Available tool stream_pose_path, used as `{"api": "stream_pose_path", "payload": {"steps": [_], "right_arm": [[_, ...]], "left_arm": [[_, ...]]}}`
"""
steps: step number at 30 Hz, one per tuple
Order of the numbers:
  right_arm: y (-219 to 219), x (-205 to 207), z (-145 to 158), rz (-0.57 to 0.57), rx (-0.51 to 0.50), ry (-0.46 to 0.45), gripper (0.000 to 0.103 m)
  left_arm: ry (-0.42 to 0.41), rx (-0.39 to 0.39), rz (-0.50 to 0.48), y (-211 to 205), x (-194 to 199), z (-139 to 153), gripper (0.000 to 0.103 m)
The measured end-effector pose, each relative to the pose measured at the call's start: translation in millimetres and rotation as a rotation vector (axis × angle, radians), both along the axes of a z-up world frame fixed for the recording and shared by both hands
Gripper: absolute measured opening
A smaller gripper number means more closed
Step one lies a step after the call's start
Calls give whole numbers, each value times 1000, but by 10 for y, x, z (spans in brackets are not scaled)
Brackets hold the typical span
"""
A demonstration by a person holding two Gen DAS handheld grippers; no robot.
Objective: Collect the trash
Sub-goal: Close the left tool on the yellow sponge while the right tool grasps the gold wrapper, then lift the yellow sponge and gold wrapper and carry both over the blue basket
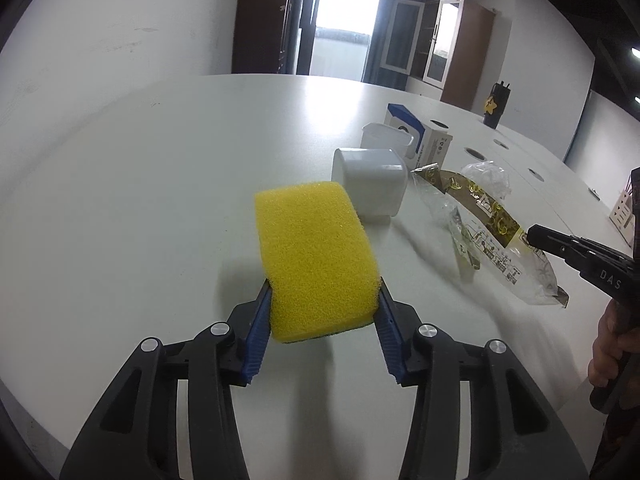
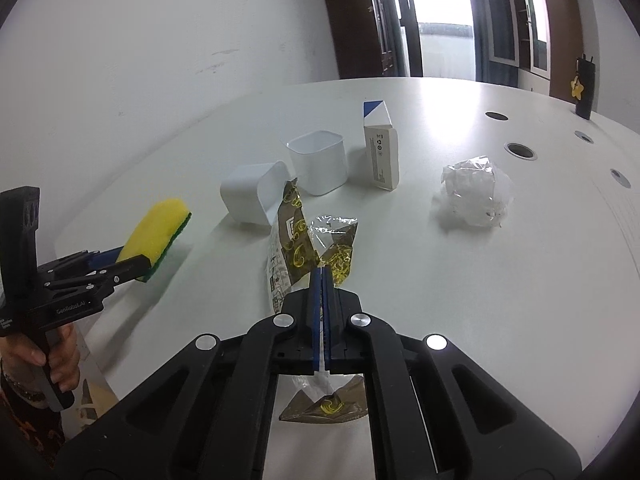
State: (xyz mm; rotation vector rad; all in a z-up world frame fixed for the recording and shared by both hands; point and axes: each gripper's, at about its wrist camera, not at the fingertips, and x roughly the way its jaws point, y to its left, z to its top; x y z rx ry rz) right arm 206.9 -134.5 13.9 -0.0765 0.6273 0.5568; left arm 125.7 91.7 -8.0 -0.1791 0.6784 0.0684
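Trash is riding in both grippers — left gripper point(image 1: 322, 308) squeezing the yellow sponge point(image 1: 316, 248), right gripper point(image 2: 322, 280) pinching the wrapper point(image 2: 298, 240) tight — so steady carrying seems wise.

On the table point(image 2: 460, 300), a tipped tub point(image 2: 250, 196) lay left of an upright tub point(image 2: 320, 162), with a box point(image 2: 380, 152) standing to its right. Further right sat a crumpled bag point(image 2: 476, 192). Before them a wrapper point(image 2: 296, 240) hung above the tabletop, and a sponge point(image 2: 154, 236) was at far left.
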Motion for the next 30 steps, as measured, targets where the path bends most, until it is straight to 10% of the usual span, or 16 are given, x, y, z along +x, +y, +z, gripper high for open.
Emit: {"api": "stream_pose_path", "payload": {"steps": [17,30], "right_arm": [[-342,-1155,-52,-80,85,-115,0],[-568,-1954,-104,-58,97,-158,0]], "left_arm": [[-77,-53,-111,-464,-753,-91,46],[-90,45,-104,-695,-1335,16,45]]}}
